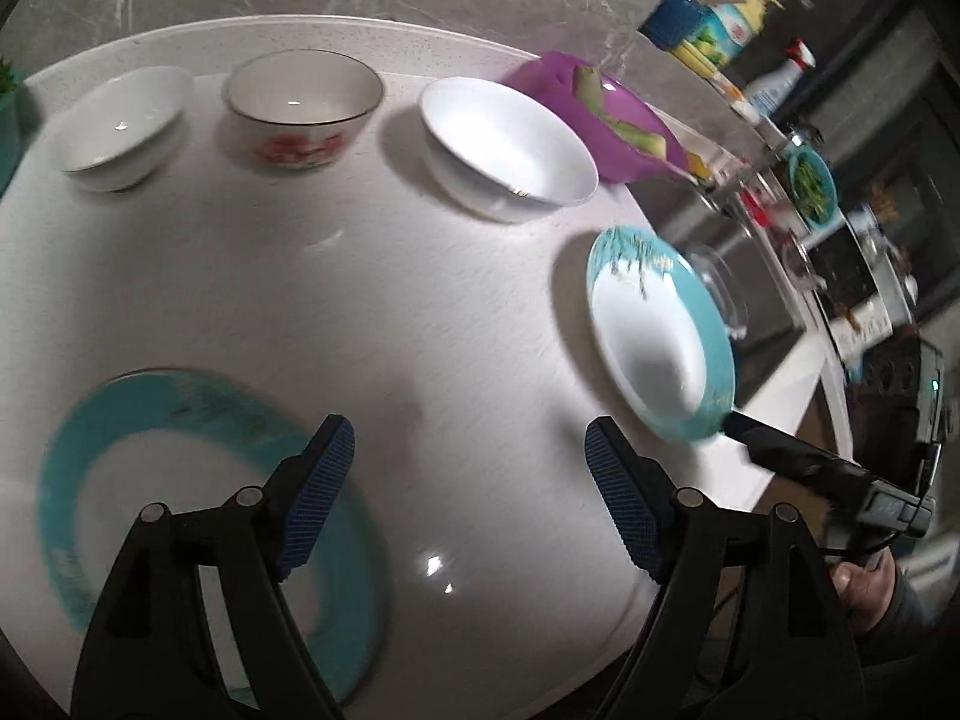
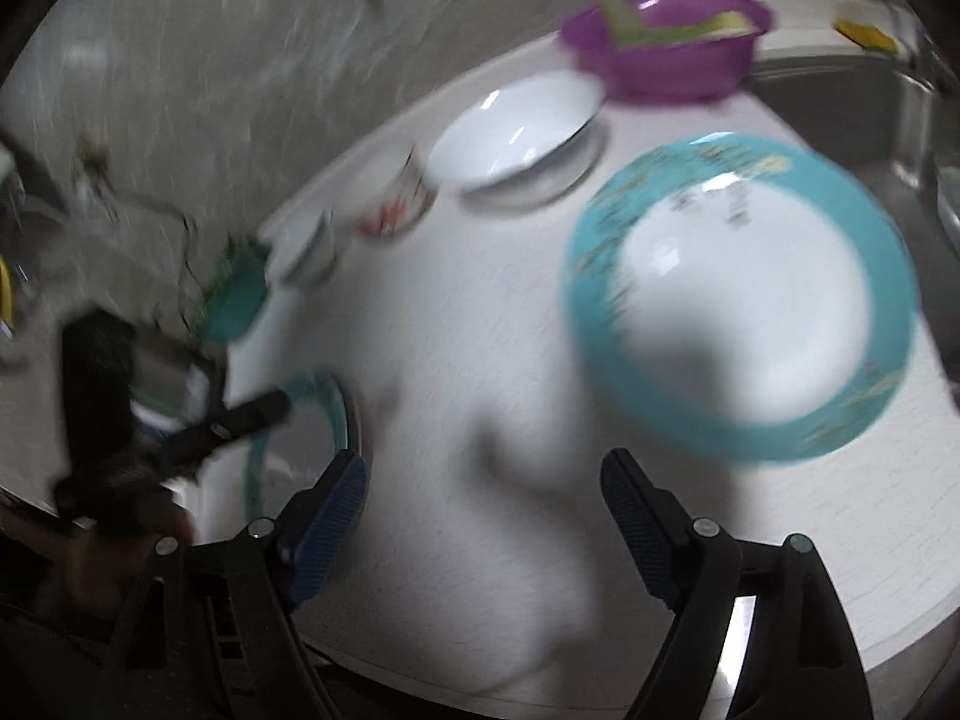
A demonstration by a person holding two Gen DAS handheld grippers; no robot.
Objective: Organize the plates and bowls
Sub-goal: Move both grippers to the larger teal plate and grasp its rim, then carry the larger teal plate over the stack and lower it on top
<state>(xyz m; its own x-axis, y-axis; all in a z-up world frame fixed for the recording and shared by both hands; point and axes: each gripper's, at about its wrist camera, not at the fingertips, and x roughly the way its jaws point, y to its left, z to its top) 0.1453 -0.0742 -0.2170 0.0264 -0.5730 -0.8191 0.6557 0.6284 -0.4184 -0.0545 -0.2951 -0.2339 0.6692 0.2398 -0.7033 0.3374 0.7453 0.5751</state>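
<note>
**Bowls and plates on the white counter**

Your white counter (image 1: 360,300) meets a grey stone wall. From the flowered bowl (image 1: 303,111), two white bowls sit either side. Both your left gripper (image 1: 468,492) and right gripper (image 2: 483,516) are spread wide, holding nothing. Teal plates (image 2: 738,300) lie below them.

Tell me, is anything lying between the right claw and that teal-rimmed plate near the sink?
Nothing visible does. In the right wrist view the right claw is open with nothing between its pads, and only bare white counter lies between it and the teal-rimmed plate. The white bowl and purple bowl sit beyond it.
</note>
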